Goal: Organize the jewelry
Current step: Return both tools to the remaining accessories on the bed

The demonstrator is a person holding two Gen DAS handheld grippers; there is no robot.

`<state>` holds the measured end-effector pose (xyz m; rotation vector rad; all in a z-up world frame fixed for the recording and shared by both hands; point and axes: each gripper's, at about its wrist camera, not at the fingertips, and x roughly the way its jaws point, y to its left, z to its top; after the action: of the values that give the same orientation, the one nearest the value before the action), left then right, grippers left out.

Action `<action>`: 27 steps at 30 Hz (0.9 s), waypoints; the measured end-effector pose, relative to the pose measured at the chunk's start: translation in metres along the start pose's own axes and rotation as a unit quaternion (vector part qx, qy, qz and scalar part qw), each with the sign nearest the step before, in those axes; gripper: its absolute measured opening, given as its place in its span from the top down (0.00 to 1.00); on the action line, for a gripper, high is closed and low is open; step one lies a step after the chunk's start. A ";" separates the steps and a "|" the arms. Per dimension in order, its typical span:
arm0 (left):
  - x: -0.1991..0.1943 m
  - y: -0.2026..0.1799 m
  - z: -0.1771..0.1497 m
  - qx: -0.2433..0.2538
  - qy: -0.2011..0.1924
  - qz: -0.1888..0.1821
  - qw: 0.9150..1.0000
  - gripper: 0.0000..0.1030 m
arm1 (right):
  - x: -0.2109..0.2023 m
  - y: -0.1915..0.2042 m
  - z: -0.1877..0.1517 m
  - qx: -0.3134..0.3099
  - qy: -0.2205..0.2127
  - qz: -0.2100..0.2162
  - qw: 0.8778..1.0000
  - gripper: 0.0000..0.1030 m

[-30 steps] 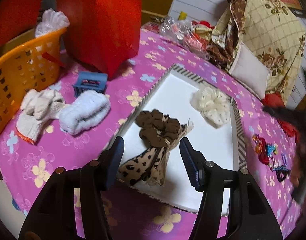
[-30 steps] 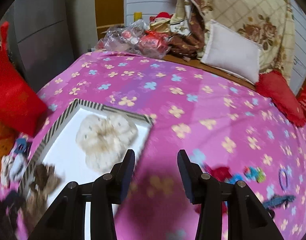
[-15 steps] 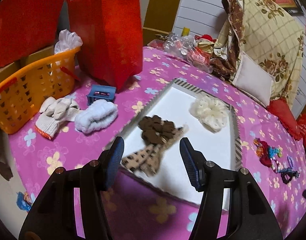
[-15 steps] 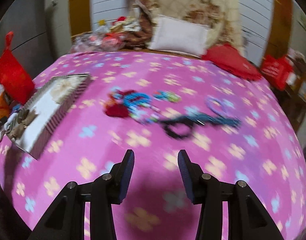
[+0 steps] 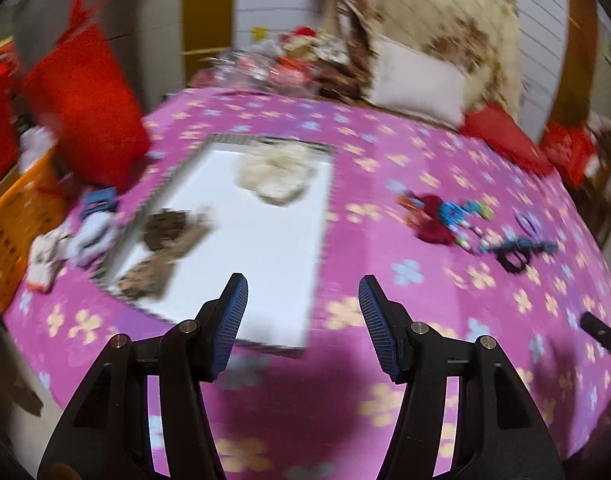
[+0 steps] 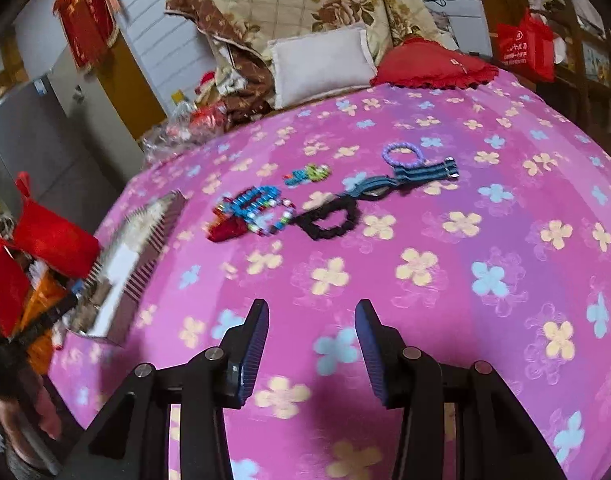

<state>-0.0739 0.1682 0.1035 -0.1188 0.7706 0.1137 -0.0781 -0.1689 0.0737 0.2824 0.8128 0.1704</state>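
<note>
Tray (image 5: 265, 240) on the left already has two scrunchies, so sorting's underway. Bracelets (image 6: 261, 210) and black scrunchie (image 6: 327, 222) sit clustered mid-table, unsorted. Right hand-held gripper (image 6: 311, 354) faces them wide open, empty; left hand-held gripper (image 5: 301, 326) likewise.

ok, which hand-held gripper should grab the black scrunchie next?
Right. The right hand-held gripper is open and faces the black fabric scrunchie directly; the left hand-held gripper points near the white tray.

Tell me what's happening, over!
Left gripper and right gripper open, empty. Two scrunchies in tray; bracelets and black hair tie loose on cloth. Nothing blocking.
</note>
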 end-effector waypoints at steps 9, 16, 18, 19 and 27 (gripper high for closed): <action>0.057 -0.081 0.029 0.083 0.053 -0.026 0.995 0.44 | 0.023 -0.049 0.010 0.008 0.017 -0.014 1.000 0.58; 0.116 -0.125 0.057 0.119 0.093 -0.056 0.987 0.44 | 0.069 -0.039 0.042 -0.022 0.017 -0.020 0.999 0.58; 0.130 -0.137 0.065 0.135 0.099 -0.056 0.984 0.44 | 0.087 -0.034 0.051 -0.031 0.019 -0.023 0.999 0.58; 0.138 -0.143 0.071 0.140 0.100 -0.060 0.983 0.44 | 0.094 -0.032 0.054 -0.034 0.020 -0.023 0.999 0.58; 0.193 -0.183 0.114 0.125 0.128 -0.108 0.978 0.44 | 0.138 -0.025 0.073 -0.027 0.020 -0.006 0.999 0.59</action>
<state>0.1685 0.0154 0.0621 0.0228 1.0171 -0.2086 0.0703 -0.1702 0.0186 0.2233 0.8487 0.1865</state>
